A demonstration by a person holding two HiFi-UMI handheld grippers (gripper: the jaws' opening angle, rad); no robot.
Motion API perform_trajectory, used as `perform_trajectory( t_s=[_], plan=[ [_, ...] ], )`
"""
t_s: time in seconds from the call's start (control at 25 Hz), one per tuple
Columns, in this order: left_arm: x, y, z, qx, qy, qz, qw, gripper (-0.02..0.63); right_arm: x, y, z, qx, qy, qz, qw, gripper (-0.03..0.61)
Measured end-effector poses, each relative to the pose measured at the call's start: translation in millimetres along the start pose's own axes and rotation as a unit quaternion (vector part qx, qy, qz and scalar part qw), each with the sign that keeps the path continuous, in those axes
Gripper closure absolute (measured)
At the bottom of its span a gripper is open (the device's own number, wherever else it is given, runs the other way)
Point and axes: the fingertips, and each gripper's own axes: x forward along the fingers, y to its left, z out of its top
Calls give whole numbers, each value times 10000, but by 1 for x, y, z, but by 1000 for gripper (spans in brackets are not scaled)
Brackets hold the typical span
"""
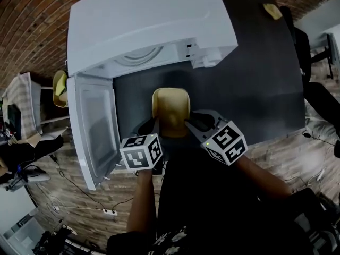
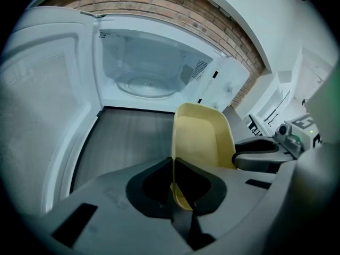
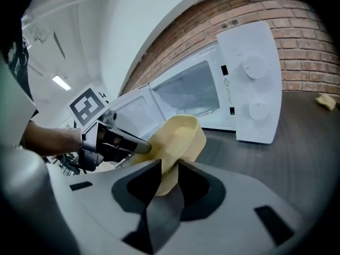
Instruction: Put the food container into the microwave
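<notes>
Two grippers, one load. The left gripper (image 2: pixel 174 185) had its jaws pinched narrow on the left wall of the yellow food container (image 2: pixel 204 137). The right gripper (image 3: pixel 167 179) was clamped likewise on the opposite wall, so the container hung between them.

Location of container: outside the microwave (image 1: pixel 149 25), in front of its open cavity and over the dark table (image 1: pixel 239 89). No view settled whether its base touched the tabletop.

Head view: white microwave seen from above, its door (image 1: pixel 95 132) swung wide to the person's left. The container (image 1: pixel 171 108) was centred between both marker cubes, with only a sliver of the cavity showing. A small yellow object (image 1: pixel 273 10) lay at the far right corner of the table, well apart.

Left gripper view only: the full cavity interior, with the glass turntable (image 2: pixel 146 84) on its floor. Bare table lay between the cavity and the container's far end. The right gripper's (image 2: pixel 260 153) tip met the container from the right.

Right gripper view only: the microwave's control panel, bearing two round dials (image 3: pixel 254 65), one above the other. A brick wall (image 3: pixel 308 36) stood behind it. The left gripper (image 3: pixel 133 145) gripped the container (image 3: pixel 178 139) from the far side, a bare forearm behind it.
</notes>
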Motion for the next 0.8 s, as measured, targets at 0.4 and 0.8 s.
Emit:
perform_trajectory(
  t_s=[0.4, 0.8],
  plan=[
    [-5, -23, 5, -91, 25, -261, 9996, 591, 5, -33, 0, 323, 166, -577, 9977, 453],
    [3, -50, -19, 308, 81, -530, 9981, 571, -1, -57, 0, 763, 264, -693, 9943, 512]
  ],
)
